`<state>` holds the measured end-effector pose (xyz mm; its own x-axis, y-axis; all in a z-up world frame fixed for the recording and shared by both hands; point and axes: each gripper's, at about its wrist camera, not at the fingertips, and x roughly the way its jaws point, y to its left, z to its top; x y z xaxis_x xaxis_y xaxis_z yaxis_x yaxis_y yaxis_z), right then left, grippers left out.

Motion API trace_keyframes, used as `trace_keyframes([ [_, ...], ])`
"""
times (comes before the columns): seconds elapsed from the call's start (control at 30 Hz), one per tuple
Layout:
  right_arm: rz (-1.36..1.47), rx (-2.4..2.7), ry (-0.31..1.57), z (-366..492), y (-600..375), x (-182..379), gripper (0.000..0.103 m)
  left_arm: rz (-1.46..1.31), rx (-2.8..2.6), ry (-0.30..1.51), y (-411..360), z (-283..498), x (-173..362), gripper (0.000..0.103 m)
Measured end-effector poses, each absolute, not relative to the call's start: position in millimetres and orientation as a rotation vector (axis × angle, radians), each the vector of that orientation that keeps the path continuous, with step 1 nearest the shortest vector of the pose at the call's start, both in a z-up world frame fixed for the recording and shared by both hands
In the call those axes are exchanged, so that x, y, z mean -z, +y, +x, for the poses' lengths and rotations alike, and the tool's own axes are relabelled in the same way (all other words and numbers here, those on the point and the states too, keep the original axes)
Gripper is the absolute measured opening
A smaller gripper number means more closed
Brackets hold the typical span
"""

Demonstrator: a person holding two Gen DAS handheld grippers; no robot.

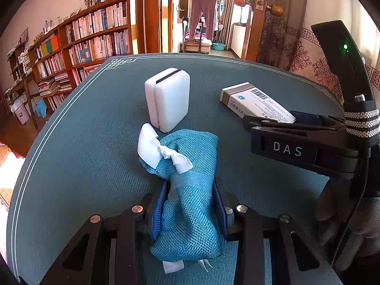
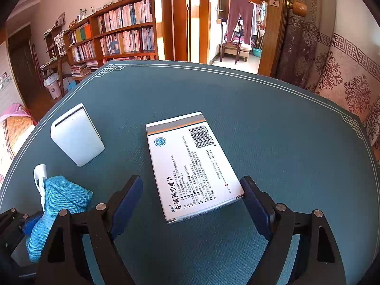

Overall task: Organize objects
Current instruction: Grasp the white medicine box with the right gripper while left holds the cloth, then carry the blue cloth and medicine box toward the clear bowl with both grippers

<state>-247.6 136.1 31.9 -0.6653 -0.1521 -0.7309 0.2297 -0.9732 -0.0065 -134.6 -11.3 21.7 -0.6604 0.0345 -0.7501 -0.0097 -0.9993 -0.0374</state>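
The left hand-held gripper is clenched on a turquoise woven fabric pouch tied with a white ribbon, its blue pads pressing the pouch's middle as it lies on the teal cloth-covered table. Just beyond the pouch a white rectangular block with a dark slot along its top stands upright. The right hand-held gripper is released, jaws spread wide around the near end of a flat white cardboard medicine box with a barcode; the right pad sits at the box's corner, the left pad apart.
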Motion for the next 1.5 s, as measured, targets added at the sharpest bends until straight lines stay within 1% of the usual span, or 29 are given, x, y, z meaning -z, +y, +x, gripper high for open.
trace_keyframes([
  [0.1,1.188,2.685,0.131,-249.3,138.8,-29.8,0.084,-1.285,-2.843,-0.041,-10.9,-134.6,-21.9,0.039],
  [0.17,1.204,2.682,0.105,-250.8,142.4,-28.2,0.078,-1.285,-2.843,-0.042,-10.8,-134.8,-22.0,0.039],
  [0.2,1.204,2.687,0.103,-250.0,144.0,-27.6,0.072,-1.285,-2.843,-0.041,-10.7,-134.8,-22.0,0.039],
  [0.3,1.193,2.695,0.102,-245.9,145.1,-28.1,0.069,-1.285,-2.842,-0.043,-10.8,-134.7,-22.0,0.039],
  [0.6,1.172,2.749,0.042,-212.2,155.3,-31.0,0.068,-1.278,-2.822,-0.048,-9.1,-129.7,-22.1,0.039],
  [0.83,1.143,2.806,-0.045,-170.8,175.1,-40.4,0.068,-1.266,-2.786,-0.037,0.6,-122.3,-23.1,0.039],
  [0.97,1.121,2.841,-0.102,-146.6,191.2,-49.8,0.068,-1.241,-2.762,-0.014,11.2,-116.7,-26.0,0.039],
  [1.5,1.101,2.995,-0.238,-63.2,264.6,-77.1,0.068,-1.199,-2.717,0.071,36.9,-105.2,-28.1,0.039],
])
